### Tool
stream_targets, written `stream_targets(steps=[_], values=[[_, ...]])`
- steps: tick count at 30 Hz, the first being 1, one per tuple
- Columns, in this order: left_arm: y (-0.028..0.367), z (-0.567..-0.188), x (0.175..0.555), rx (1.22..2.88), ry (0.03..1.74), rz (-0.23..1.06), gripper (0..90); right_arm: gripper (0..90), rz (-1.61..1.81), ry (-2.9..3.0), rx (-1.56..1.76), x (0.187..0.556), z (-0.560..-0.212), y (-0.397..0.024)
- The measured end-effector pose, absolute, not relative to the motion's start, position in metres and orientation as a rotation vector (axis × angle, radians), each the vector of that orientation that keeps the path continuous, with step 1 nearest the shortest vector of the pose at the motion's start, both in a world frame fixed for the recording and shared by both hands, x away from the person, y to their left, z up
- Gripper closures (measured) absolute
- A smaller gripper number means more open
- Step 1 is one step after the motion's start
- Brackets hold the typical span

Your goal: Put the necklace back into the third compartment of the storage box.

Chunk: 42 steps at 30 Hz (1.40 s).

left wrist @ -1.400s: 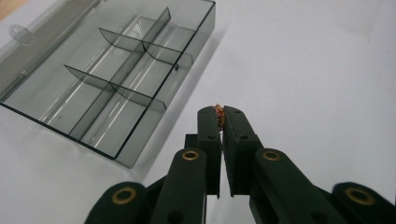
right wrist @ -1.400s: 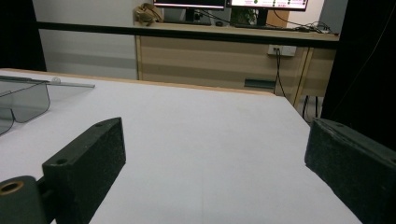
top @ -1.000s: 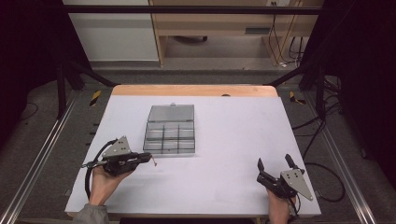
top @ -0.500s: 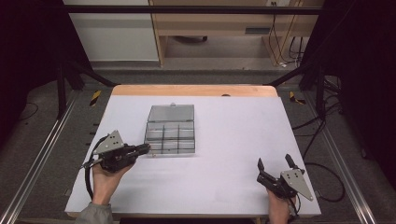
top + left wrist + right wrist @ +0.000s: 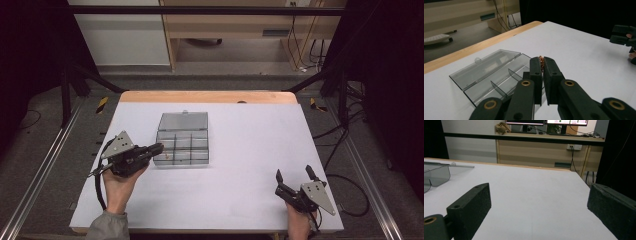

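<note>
Left gripper [image 5: 542, 65] clamps a copper chain [image 5: 541, 60] above the open box [image 5: 183, 140], not yet placed; right gripper [image 5: 295, 177] gapes empty.

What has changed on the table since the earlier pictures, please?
The left gripper, shut on a small copper chain, has moved up and toward the open compartment box, its fingers now at the box's near left edge. The box and the open right gripper stayed put.

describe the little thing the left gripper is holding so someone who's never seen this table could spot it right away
On the white table a clear compartment box lies open. At its near left corner the left gripper is shut on a small copper-coloured chain, bunched between the black fingers. It is the one reddish, metallic thing among the grey plastic.
</note>
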<state>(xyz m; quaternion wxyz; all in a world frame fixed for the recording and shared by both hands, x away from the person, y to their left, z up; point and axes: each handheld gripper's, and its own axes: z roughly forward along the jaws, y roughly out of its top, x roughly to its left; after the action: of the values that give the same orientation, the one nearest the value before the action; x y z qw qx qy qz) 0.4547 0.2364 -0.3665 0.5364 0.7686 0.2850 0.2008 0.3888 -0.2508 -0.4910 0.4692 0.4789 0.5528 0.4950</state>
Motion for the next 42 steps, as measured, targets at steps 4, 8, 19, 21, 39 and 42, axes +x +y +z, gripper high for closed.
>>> stream_targets(steps=[4, 8, 19, 21, 39, 42], values=[[0.234, -0.362, 0.459, 1.808, 0.693, 0.491, 85.3, 5.6, 1.214, 1.355, 1.175, 0.389, -0.491, -0.251], [0.228, -0.36, 0.465, 1.805, 0.696, 0.497, 85.2, 5.6, 1.214, 1.355, 1.176, 0.389, -0.491, -0.251], [0.21, -0.358, 0.484, 1.778, 0.708, 0.512, 85.1, 5.5, 1.218, 1.353, 1.178, 0.389, -0.491, -0.251], [0.207, -0.359, 0.488, 1.766, 0.715, 0.512, 85.1, 5.5, 1.218, 1.354, 1.178, 0.389, -0.491, -0.251], [0.179, -0.39, 0.527, 1.808, 0.766, 0.472, 85.1, 5.5, 1.218, 1.357, 1.18, 0.389, -0.491, -0.251], [0.174, -0.395, 0.532, 1.816, 0.775, 0.461, 85.1, 5.5, 1.218, 1.357, 1.18, 0.389, -0.491, -0.251]])
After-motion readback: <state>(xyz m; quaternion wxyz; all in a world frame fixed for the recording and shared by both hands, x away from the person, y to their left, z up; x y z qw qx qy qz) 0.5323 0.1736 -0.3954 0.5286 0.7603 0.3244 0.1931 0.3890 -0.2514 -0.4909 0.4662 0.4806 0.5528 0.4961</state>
